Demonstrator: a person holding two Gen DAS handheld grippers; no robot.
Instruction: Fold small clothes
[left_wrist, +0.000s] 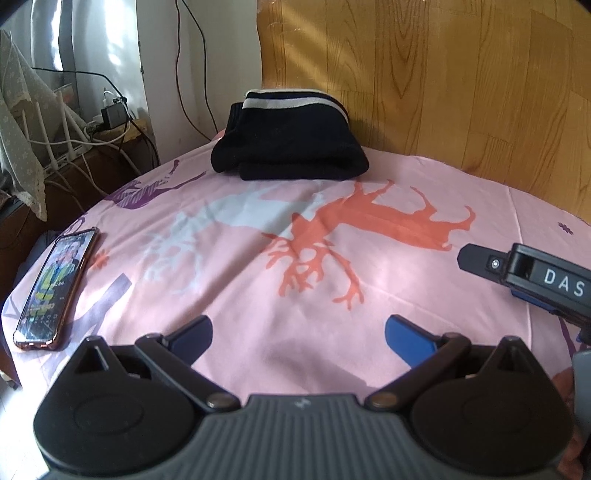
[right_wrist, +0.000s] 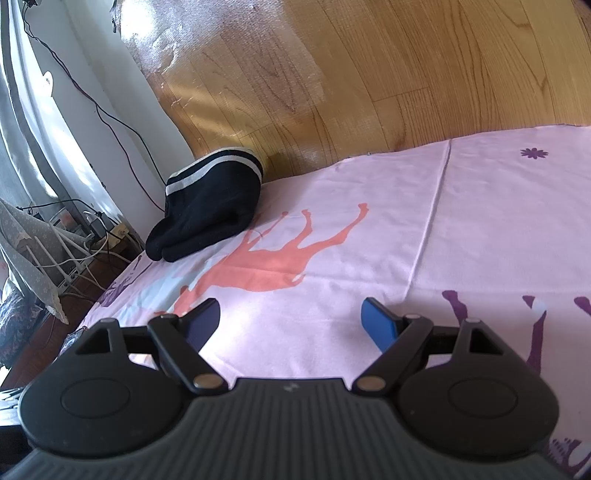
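Pink deer-print sheet (left_wrist: 388, 177) meets wood-grain wall (left_wrist: 443, 74); jaws spread.

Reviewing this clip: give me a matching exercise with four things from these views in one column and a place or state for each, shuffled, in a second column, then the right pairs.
Things:
1. folded navy knit garment with white stripes
2. smartphone in a rose-gold case
3. left gripper
4. orange deer print

Places or states:
A. jaws open, holding nothing
B. at the sheet's left edge, screen lit
C. at the far end of the pink sheet, against the wood-grain panel
D. printed mid-sheet, in front of the garment

Pairs: 1-C, 2-B, 3-A, 4-D
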